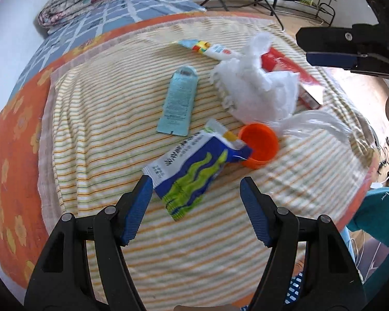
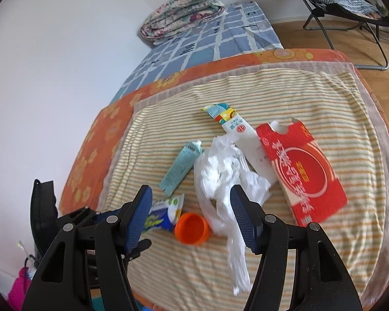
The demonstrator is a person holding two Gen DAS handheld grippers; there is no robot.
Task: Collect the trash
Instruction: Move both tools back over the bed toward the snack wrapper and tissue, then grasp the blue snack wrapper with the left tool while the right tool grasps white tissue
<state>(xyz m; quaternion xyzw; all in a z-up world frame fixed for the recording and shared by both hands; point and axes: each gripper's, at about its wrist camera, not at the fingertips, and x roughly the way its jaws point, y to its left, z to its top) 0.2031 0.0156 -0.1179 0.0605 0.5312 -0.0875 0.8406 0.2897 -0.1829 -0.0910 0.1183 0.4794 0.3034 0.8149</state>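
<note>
My left gripper [image 1: 196,185] hangs with its jaws wide and nothing clamped, the blue-and-green wrapper [image 1: 192,171] lying just ahead, its near corner close by the left pad; I cannot tell whether they touch. My right gripper [image 2: 191,202] is also spread wide and empty, poised above the orange cap [image 2: 192,228]. I'll take that orange cap as my landmark: the blue-and-green wrapper touches its left side, with one end over the rim. Just behind and to the right of the cap sits the crumpled white plastic bag [image 2: 220,173], one twisted tail trailing forward past the cap. Beyond the cap to the left lies the pale teal sachet [image 1: 178,101], flat and apart from the bag. Farther back I see a white tube-like pack with a colourful end [image 2: 233,124], and to the right of the cap, past the bag, a flattened red carton [image 2: 306,171]. All of it rests on a striped towel [image 2: 311,246] spread over the bed [image 2: 96,140].
</note>
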